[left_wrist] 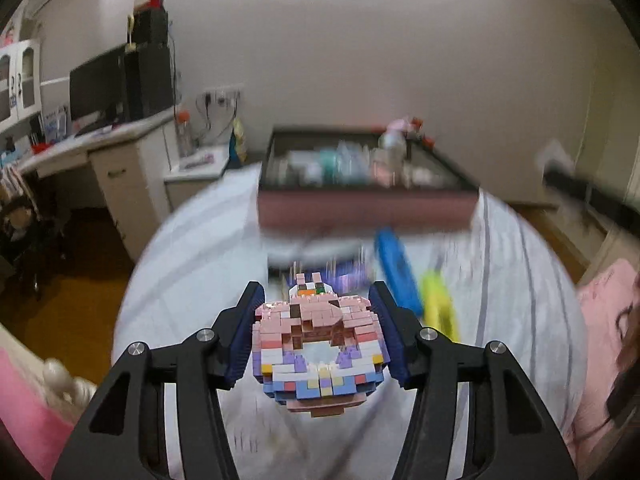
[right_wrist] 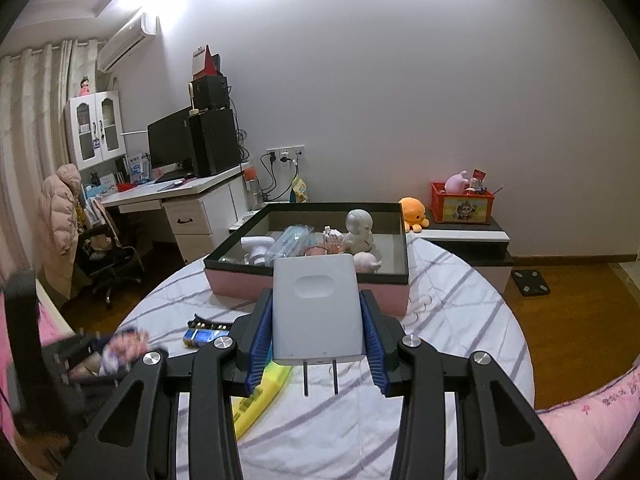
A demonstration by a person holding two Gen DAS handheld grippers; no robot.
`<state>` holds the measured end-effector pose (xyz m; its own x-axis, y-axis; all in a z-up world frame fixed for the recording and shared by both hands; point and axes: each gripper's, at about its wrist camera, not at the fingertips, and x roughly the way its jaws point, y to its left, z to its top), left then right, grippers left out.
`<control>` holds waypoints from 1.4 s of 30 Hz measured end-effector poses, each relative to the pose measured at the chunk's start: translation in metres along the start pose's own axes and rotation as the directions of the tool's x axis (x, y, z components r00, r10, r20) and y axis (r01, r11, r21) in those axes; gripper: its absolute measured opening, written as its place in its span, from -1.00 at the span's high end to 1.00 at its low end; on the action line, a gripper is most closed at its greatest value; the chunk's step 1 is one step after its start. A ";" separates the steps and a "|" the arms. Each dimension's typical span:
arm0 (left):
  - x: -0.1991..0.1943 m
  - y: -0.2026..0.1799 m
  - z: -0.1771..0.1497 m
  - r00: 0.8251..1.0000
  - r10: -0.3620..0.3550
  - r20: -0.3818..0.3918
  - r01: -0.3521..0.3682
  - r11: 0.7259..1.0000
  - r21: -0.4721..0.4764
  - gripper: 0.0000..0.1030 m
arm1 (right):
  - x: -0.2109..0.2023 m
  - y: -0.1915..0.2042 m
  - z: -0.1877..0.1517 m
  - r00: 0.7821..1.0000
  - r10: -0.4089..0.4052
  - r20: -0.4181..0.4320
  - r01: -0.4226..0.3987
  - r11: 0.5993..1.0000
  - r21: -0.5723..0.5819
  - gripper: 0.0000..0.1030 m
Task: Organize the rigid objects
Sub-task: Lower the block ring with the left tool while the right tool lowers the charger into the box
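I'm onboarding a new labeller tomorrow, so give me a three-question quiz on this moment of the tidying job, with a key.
1. True or false: the right gripper holds a white plug-in charger with its two prongs pointing back toward the camera.
2. What sits between the pads of the left gripper?
A. a blue battery pack
B. a pastel brick-built donut model
C. a white figurine
3. Fill in: the pink-sided box with the dark rim stands on the striped ____.

Key
1. True.
2. B, the brick donut.
3. Bed sheet; the box already holds a white figurine among other items.
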<state>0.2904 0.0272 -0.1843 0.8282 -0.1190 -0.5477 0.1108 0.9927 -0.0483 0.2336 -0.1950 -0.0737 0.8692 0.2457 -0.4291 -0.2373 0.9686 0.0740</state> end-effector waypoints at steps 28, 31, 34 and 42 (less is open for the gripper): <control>0.209 -0.004 0.134 0.993 -0.021 -0.113 0.028 0.998 0.060 -0.09 | 0.220 -0.049 0.051 0.971 -0.075 -0.227 0.062 0.996 -0.065 0.17; 0.209 -0.003 0.132 0.995 -0.008 -0.104 0.014 0.998 0.058 -0.20 | 0.225 -0.049 0.048 0.971 -0.070 -0.228 0.057 0.996 -0.064 0.17; 0.203 -0.003 0.132 0.996 -0.006 -0.090 0.011 0.999 0.052 -0.68 | 0.220 -0.047 0.050 0.976 -0.083 -0.203 0.073 0.996 -0.058 -0.17; 0.128 0.000 0.128 1.000 -0.016 0.016 0.016 1.000 0.010 -0.98 | 0.147 -0.022 0.065 0.993 -0.082 -0.079 0.077 0.995 -0.065 -0.59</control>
<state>0.4671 0.0092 -0.1473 0.8349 -0.1352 -0.5335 0.1294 0.9904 -0.0486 0.3945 -0.1777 -0.0795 0.8485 0.1615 -0.5039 -0.1973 0.9802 -0.0181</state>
